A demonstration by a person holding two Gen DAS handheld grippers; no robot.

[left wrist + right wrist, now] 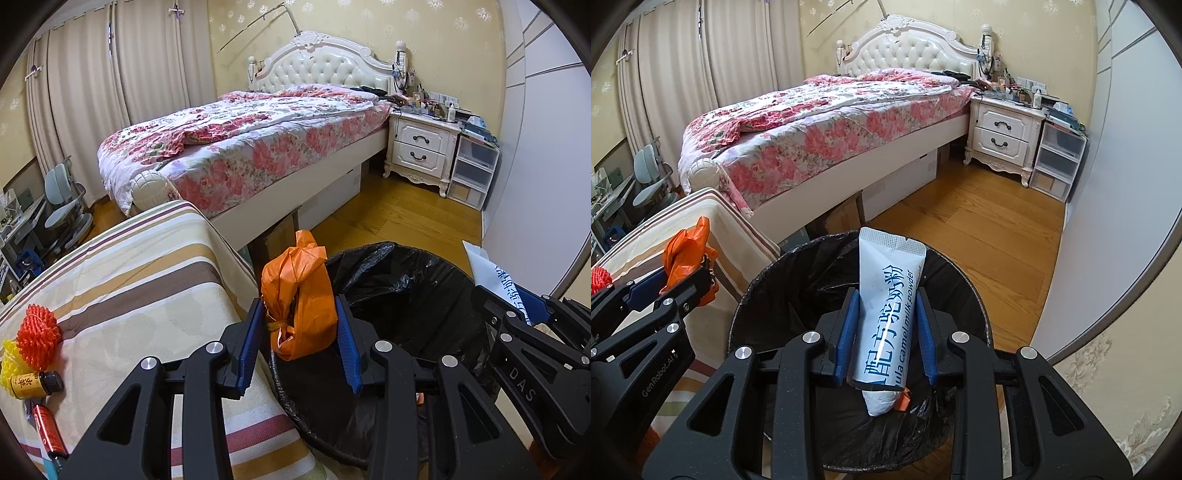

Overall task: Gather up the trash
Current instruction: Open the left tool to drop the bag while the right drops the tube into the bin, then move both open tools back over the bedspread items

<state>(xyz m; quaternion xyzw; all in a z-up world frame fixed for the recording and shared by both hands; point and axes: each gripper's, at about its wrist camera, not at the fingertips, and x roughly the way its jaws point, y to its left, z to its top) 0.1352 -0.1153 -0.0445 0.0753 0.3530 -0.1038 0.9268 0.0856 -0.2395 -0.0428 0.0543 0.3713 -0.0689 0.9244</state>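
Note:
My left gripper (300, 328) is shut on a crumpled orange plastic bag (297, 291), held at the left rim of a bin lined with a black bag (413, 280). My right gripper (886, 328) is shut on a white and blue milk powder sachet (886, 314), which stands upright over the black-lined bin (798, 295). In the right wrist view the left gripper (670, 286) shows at the left with the orange bag (685, 254). At the right edge of the left wrist view, the right gripper (517, 295) holds the sachet (491, 269).
A striped cloth surface (140, 280) left of the bin carries an orange mesh ball (38, 336), a yellow one (9, 362), a small brown bottle (35, 384) and a red tube (48, 432). Behind are a floral bed (240, 147), a nightstand (421, 147), plastic drawers (472, 170) and wooden floor (979, 229).

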